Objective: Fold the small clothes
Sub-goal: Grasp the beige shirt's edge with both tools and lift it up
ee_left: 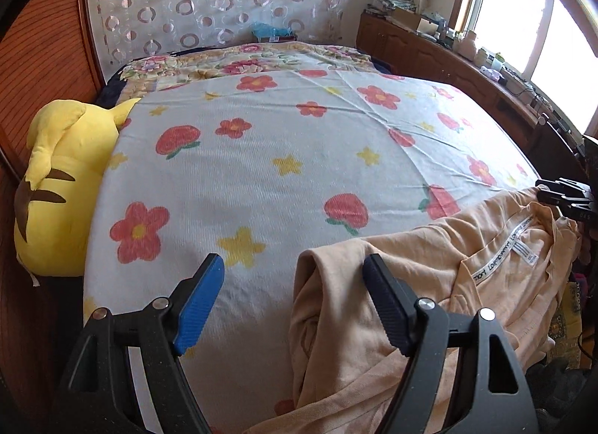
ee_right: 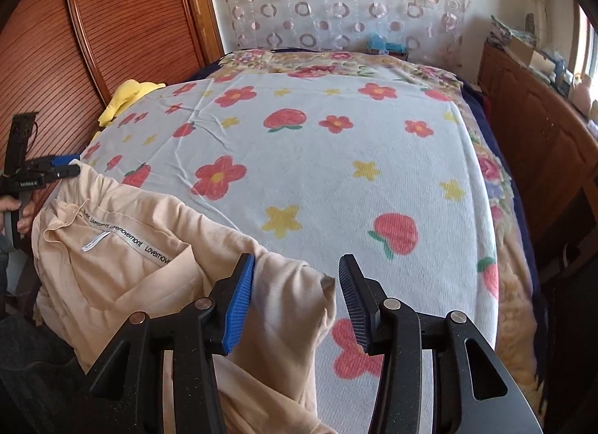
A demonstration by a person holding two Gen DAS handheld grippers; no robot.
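A peach shirt with a white printed neck tape lies crumpled at the near edge of the bed; it also shows in the right wrist view. My left gripper is open, its jaws either side of the shirt's left sleeve end, just above it. My right gripper is open over the shirt's right sleeve end. In each view the other gripper shows at the shirt's far side: the right gripper and the left gripper.
The bed carries a white flower-and-strawberry sheet over a floral blanket. A yellow plush toy lies at its left edge by a wooden wardrobe. A cluttered wooden cabinet runs along the right under the window.
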